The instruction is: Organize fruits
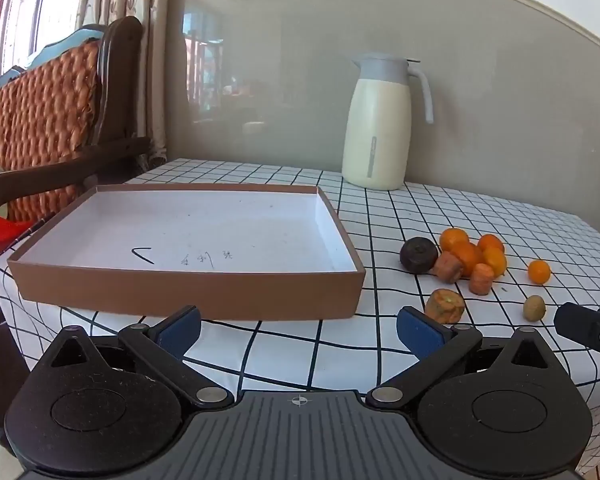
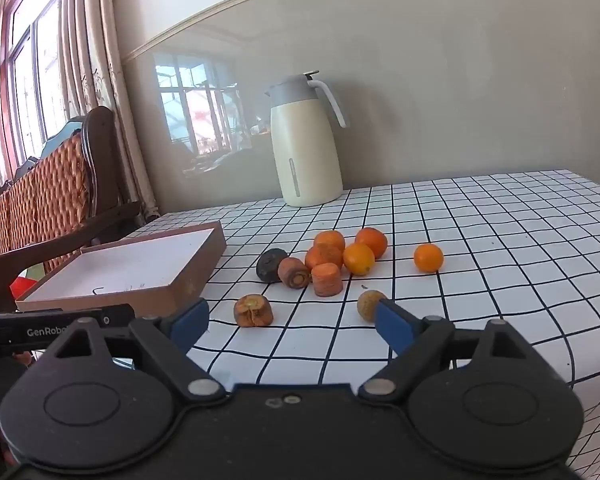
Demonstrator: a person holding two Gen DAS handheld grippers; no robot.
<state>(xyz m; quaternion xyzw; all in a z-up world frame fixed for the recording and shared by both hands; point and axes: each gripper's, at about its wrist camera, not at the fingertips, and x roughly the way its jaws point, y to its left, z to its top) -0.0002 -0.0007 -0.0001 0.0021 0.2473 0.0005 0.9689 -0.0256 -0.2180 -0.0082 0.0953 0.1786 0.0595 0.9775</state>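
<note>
Several oranges (image 2: 359, 258) and carrot pieces (image 2: 327, 279) crowd together on the checked tablecloth (image 2: 500, 240), partly hiding each other, right of the shallow cardboard box (image 1: 188, 284), whose long side runs across the left view. Both grippers, left gripper (image 1: 299, 326) and right gripper (image 2: 292, 320), stand wide apart, holding nothing. A small brownish fruit (image 2: 370, 304) is half covered by the right fingertip (image 2: 394, 326).

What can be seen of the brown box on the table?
The brown box is a shallow, rectangular, lidless tray that looks like cardboard, with brown outer walls and a white inside. Dark handwritten marks show on its floor; otherwise it holds nothing. It lies flat on the checked tablecloth, left of the fruit pile, and neither gripper touches it.
</note>
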